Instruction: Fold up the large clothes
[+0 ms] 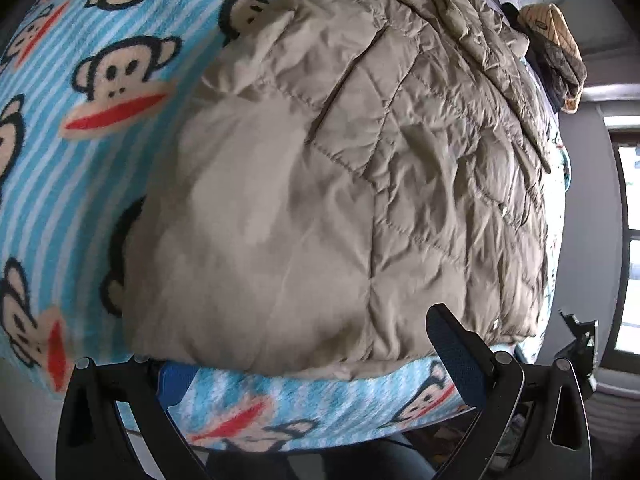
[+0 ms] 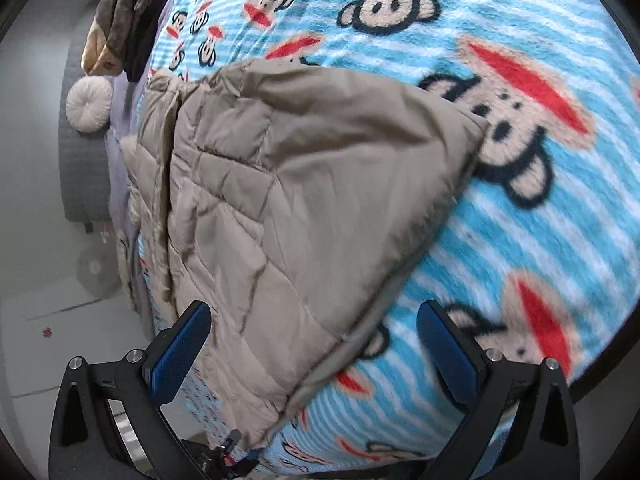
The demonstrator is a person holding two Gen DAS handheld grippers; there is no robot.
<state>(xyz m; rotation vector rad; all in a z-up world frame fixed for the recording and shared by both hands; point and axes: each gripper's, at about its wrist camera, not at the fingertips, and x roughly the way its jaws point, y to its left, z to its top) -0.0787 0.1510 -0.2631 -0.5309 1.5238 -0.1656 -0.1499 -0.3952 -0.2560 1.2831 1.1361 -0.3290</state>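
Observation:
A beige quilted puffer jacket (image 1: pixel 328 184) lies spread on a bed covered by a blue striped blanket with monkey faces (image 1: pixel 80 92). In the left wrist view my left gripper (image 1: pixel 312 364) is open at the jacket's near hem, its fingers (image 1: pixel 456 356) wide apart and holding nothing. In the right wrist view the jacket (image 2: pixel 288 208) lies folded over itself, one corner out on the blanket (image 2: pixel 540 220). My right gripper (image 2: pixel 316 356) is open, its blue pads (image 2: pixel 180 356) on either side of the jacket's near edge, with no grip on it.
A pile of brown and dark clothes (image 1: pixel 556 52) lies at the bed's far end, also seen in the right wrist view (image 2: pixel 124 28). A round cream cushion (image 2: pixel 90 104) sits by a grey headboard (image 2: pixel 80 160). A window (image 1: pixel 628 240) is at the right. Pale floor (image 2: pixel 60 320) lies beside the bed.

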